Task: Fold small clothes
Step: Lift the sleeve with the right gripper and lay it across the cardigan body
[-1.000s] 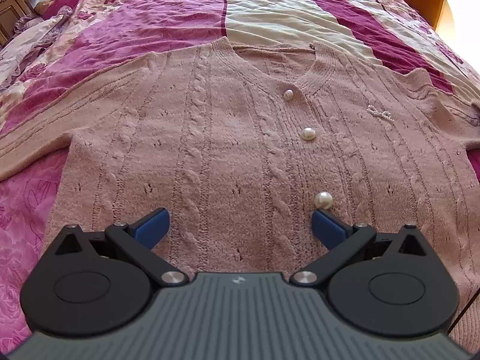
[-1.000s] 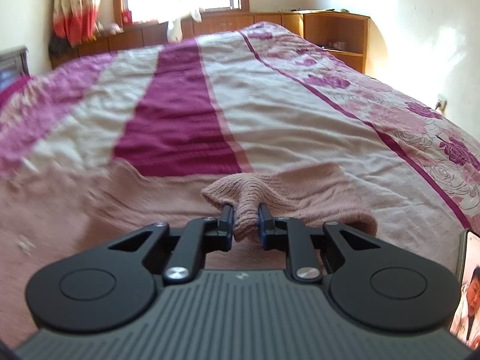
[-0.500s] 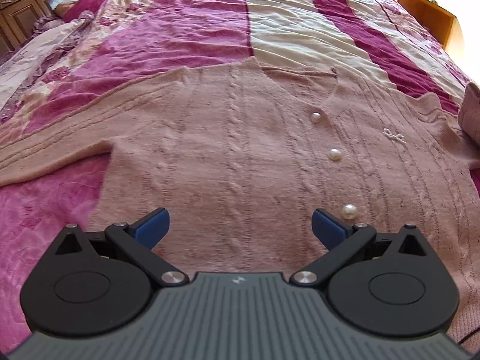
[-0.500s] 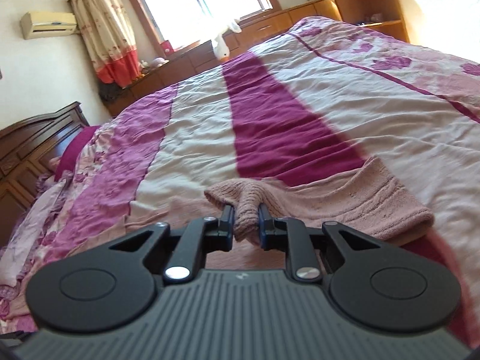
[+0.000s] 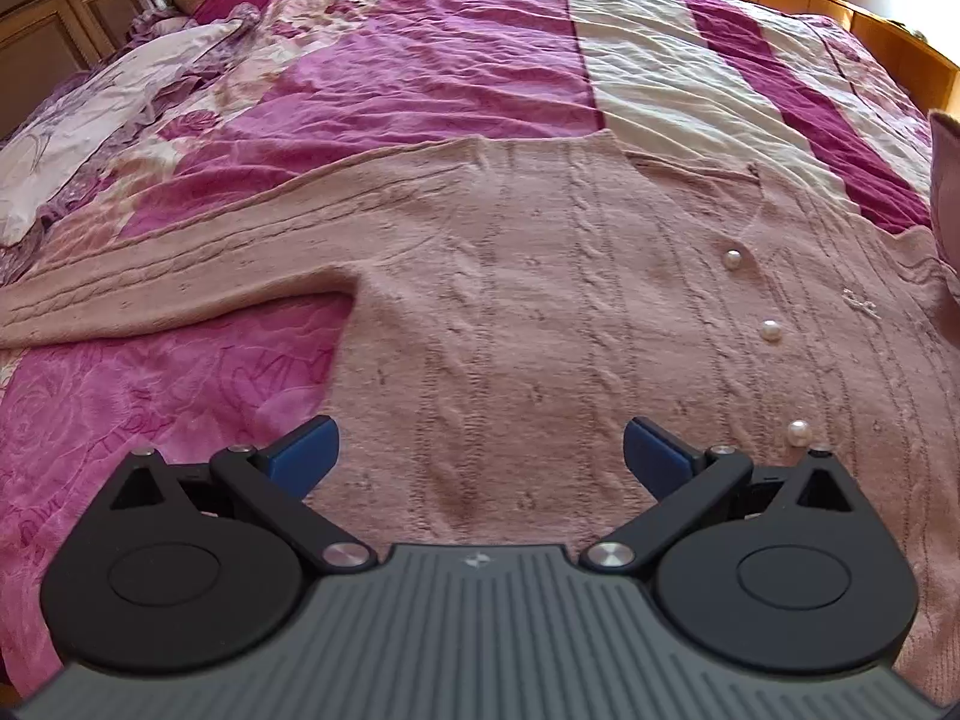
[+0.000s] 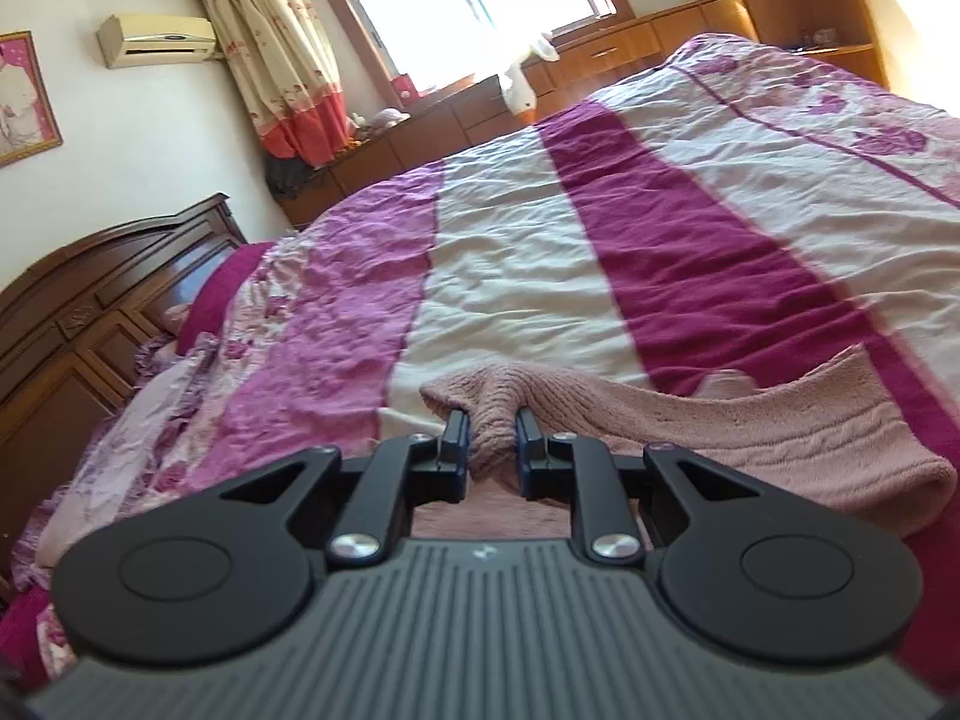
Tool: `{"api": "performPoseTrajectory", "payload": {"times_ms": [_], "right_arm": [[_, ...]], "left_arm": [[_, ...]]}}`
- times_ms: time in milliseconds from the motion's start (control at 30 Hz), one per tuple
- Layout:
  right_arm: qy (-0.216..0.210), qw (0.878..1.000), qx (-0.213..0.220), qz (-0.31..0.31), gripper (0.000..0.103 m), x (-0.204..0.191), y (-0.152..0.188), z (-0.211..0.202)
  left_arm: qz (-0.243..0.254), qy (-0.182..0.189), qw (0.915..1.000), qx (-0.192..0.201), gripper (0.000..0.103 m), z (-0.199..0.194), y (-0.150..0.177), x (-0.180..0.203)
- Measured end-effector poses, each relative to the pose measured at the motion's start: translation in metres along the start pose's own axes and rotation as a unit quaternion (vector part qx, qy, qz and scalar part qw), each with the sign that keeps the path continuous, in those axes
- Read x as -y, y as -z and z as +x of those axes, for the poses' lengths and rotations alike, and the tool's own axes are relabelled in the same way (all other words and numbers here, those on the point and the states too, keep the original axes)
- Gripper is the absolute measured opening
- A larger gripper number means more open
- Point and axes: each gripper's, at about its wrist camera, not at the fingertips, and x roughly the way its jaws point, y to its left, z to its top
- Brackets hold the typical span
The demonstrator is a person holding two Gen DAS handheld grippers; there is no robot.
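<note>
1. The left tool [image 5: 480, 459] is hovering with its blue-tipped fingers [image 5: 303, 456] spread wide apart, gripping nothing.
2. The pink knit cardigan [image 5: 540, 312] is lying flat on the bed [image 5: 450, 42] directly ahead of and beneath it, pearl buttons [image 5: 770, 331] to its right.
3. The right tool [image 6: 491, 447] is pinching a bunched sleeve [image 6: 750, 438] of the cardigan, lifted above the bedspread.

We see a dusty-pink cable-knit cardigan [image 5: 540, 312] lying front-up and flat on the bed, buttoned with 3 pearl buttons [image 5: 770, 331] down its placket. 1 sleeve [image 5: 150, 288] stretches out flat to the left. The other sleeve's cuff [image 6: 492, 414] is lifted, bunched and pinched, above the bedspread.
</note>
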Motion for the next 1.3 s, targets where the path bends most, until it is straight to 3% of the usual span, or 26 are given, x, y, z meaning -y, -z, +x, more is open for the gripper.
{"api": "performPoseTrajectory", "payload": {"times_ms": [200,767,1067,1300], "right_arm": [[-0.029,0.999,0.0,0.012,0.019,-0.028,0.0,0.016],[-0.103,0.995,-0.012,0.007,0.019,-0.14,-0.005,0.07],[-0.13,0.99,-0.057,0.0,0.019,-0.182,0.038,0.102],[-0.122,0.986,-0.11,0.004,0.019,-0.18,0.082,0.132]], "left_arm": [[-0.016,-0.019,0.9997,0.009,0.103,-0.001,-0.001,-0.016],[-0.058,-0.027,0.9979,0.007,0.103,0.007,0.003,-0.053],[-0.084,-0.03,0.996,0.0,0.103,0.01,0.012,-0.075],[-0.088,-0.035,0.9955,0.005,0.103,0.01,0.014,-0.085]]}}
